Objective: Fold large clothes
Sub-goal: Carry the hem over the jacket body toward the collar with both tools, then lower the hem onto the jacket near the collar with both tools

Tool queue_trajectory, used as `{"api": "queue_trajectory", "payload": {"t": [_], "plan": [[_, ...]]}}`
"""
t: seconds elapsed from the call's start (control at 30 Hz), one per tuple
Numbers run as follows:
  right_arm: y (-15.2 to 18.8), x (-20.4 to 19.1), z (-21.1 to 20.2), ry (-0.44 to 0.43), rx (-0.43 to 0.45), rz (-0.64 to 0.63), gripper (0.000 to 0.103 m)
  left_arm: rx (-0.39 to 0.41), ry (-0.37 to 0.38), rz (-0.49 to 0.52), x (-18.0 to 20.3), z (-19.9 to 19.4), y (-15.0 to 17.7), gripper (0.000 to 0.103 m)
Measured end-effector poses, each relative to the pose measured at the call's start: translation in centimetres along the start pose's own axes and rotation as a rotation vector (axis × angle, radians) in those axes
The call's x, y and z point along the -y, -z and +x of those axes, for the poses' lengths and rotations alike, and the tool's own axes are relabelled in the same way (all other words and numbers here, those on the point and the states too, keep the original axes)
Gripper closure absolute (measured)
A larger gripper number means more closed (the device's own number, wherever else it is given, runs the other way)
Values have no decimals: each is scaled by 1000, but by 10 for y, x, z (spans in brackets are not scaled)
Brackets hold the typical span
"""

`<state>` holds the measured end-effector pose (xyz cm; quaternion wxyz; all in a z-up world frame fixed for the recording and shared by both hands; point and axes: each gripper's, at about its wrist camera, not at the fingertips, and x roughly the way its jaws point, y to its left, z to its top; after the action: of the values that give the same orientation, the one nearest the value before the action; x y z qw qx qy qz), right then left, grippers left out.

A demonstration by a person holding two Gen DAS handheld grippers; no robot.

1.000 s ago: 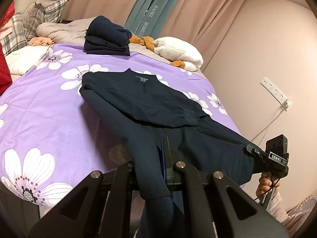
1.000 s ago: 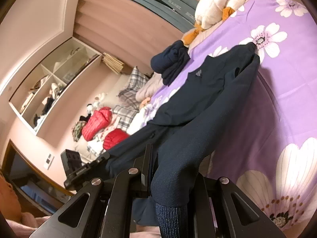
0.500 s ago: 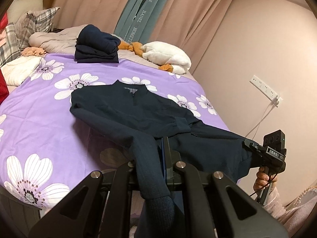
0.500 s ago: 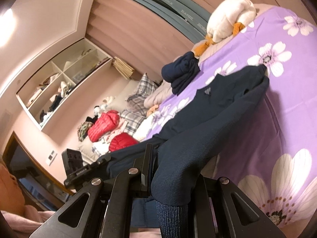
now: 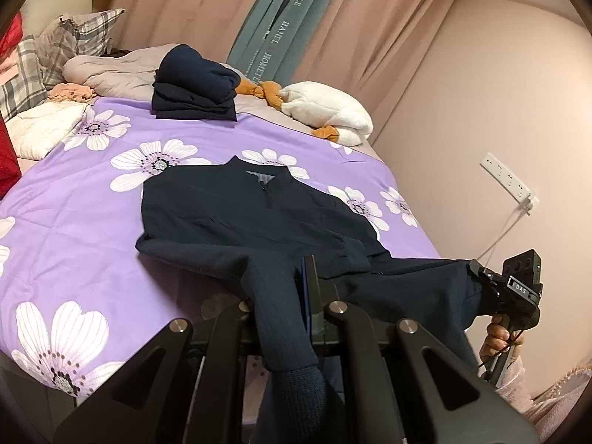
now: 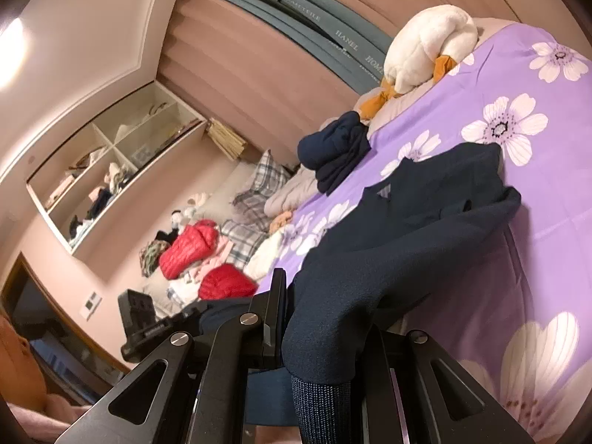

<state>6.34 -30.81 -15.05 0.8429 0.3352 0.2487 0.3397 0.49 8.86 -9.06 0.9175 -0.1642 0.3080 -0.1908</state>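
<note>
A dark navy jacket (image 5: pixel 255 214) lies front up on the purple flowered bedspread (image 5: pixel 74 199), collar toward the far end. My left gripper (image 5: pixel 296 296) is shut on one sleeve near its ribbed cuff (image 5: pixel 296 384), which hangs below the fingers. My right gripper (image 6: pixel 318 318) is shut on the other sleeve (image 6: pixel 373 266); its cuff (image 6: pixel 318 403) hangs down. In the left wrist view the right gripper (image 5: pixel 477 277) shows at the right, held by a hand (image 5: pixel 499 340). The left gripper (image 6: pixel 199 314) shows at the lower left of the right wrist view.
A folded navy pile (image 5: pixel 192 88) and a white plush duck (image 5: pixel 325 114) sit at the bed's far end. Plaid pillows (image 5: pixel 66 44), red padded items (image 6: pixel 188 251) and loose clothes lie on the left. A wall with a power strip (image 5: pixel 507 181) borders the right.
Both grippers rose a little with the sleeves. The jacket body has slid toward the near edge of the bed and the sleeves now stretch more taut.
</note>
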Motion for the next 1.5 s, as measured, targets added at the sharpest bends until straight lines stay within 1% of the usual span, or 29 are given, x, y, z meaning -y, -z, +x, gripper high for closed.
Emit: {"api": "queue_trajectory", "payload": {"t": [0.3,0.47,0.7,0.9,1.23,1.5], "plan": [[-23,6,14,44,22,-3,88,-1,-45,-53,-22,20,-22,95],[-34,10,19,56,37,4,88,2,-72,-68,-32,29,-35,95],[-49,14,24,84,59,12,88,7,-89,-95,-46,43,-55,94],[-60,22,35,117,66,25,88,8,-118,-97,-55,61,-69,94],[-88,48,60,151,75,68,88,1,-156,-119,-73,95,-90,94],[-106,63,71,191,80,91,88,0,-180,-123,-87,120,-104,94]]}}
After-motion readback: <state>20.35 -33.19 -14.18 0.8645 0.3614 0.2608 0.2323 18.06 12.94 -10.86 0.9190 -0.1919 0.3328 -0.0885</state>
